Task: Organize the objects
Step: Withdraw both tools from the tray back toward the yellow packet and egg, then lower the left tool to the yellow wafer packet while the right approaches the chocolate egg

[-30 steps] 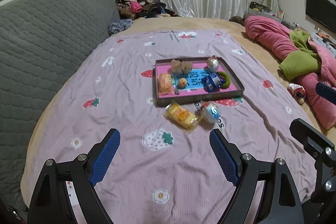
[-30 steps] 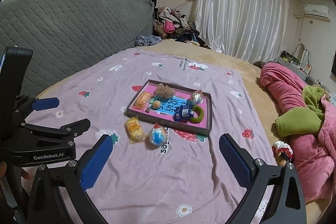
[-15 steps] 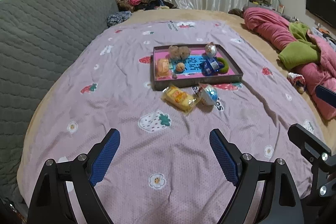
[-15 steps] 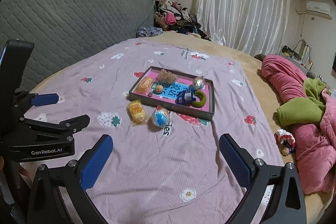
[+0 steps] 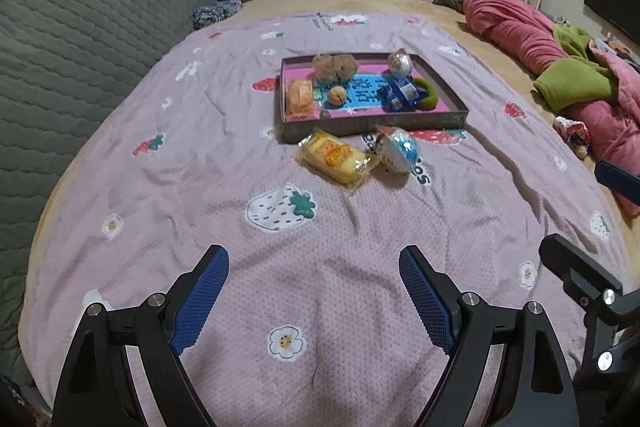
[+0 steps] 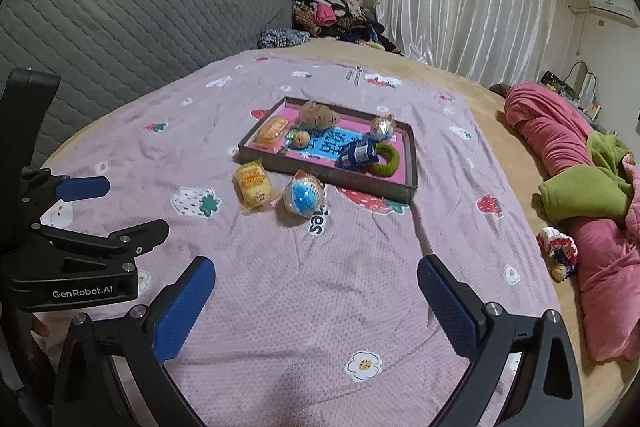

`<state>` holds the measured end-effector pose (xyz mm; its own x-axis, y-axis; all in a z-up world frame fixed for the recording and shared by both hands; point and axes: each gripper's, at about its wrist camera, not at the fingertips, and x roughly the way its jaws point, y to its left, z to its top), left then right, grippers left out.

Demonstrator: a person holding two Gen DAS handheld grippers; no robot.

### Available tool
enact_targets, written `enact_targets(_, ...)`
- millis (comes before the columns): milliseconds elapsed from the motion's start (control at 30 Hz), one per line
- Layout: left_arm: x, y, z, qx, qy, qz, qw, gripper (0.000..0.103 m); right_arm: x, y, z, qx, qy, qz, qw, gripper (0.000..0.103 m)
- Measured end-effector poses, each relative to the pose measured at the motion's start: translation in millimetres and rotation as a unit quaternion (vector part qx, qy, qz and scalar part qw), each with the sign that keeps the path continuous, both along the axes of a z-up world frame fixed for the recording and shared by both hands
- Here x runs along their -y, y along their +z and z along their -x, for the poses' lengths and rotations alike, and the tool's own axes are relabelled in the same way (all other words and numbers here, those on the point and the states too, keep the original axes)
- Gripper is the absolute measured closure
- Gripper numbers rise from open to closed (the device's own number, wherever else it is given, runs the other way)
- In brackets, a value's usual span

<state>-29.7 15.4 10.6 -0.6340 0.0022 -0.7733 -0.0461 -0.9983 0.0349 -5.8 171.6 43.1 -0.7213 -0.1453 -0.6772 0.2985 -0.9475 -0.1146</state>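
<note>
A dark shallow tray (image 5: 372, 126) (image 6: 408, 187) with a pink and blue floor lies mid-bed, holding a brown plush toy (image 5: 334, 66), an orange snack pack (image 5: 299, 98), a foil ball (image 5: 399, 63), a blue packet (image 5: 400, 94) and a green ring (image 5: 428, 95). Just in front of it on the lilac blanket lie a yellow snack packet (image 5: 334, 157) (image 6: 253, 183) and a blue-and-white round packet (image 5: 397, 149) (image 6: 303, 195). My left gripper (image 5: 314, 267) and right gripper (image 6: 316, 279) hang open and empty over the near blanket, well short of the packets.
A grey quilted headboard (image 5: 60, 47) runs along the left. Rolled pink and green bedding (image 6: 580, 163) and a small doll (image 6: 558, 251) lie at the right. A heap of clothes (image 6: 332, 11) sits at the far end by white curtains.
Both grippers have sunk lower and tilted further down toward the bed; the tray and packets now sit higher in both views. Neither pair of jaws has changed its width.
</note>
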Motion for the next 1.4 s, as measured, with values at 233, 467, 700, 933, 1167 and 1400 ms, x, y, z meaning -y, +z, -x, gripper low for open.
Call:
enact_targets(233,-2,-19,18,0.017,-0.001,-0.005,0.9998,0.015,1,-23,17,0.021,0.001,-0.005,1.0,0.001)
enact_targets(467,0,-33,40,0.03,0.002,-0.012,0.9995,0.015,4,-41,37,0.035,0.003,-0.01,0.999,0.001)
enact_targets(700,2,-43,66,0.039,0.007,-0.022,0.999,0.015,10,-58,61,0.051,0.009,-0.012,0.999,0.001)
enact_targets(933,1,-48,95,0.044,0.009,-0.03,0.9985,0.015,14,-69,85,0.06,0.012,-0.01,0.998,0.001)
enact_targets(1167,1,-53,127,0.051,0.017,-0.043,0.9976,0.015,20,-80,111,0.065,0.014,-0.014,0.998,0.001)
enact_targets(1400,2,-60,159,0.06,0.032,-0.059,0.9959,0.015,25,-93,135,0.066,0.013,-0.02,0.998,0.001)
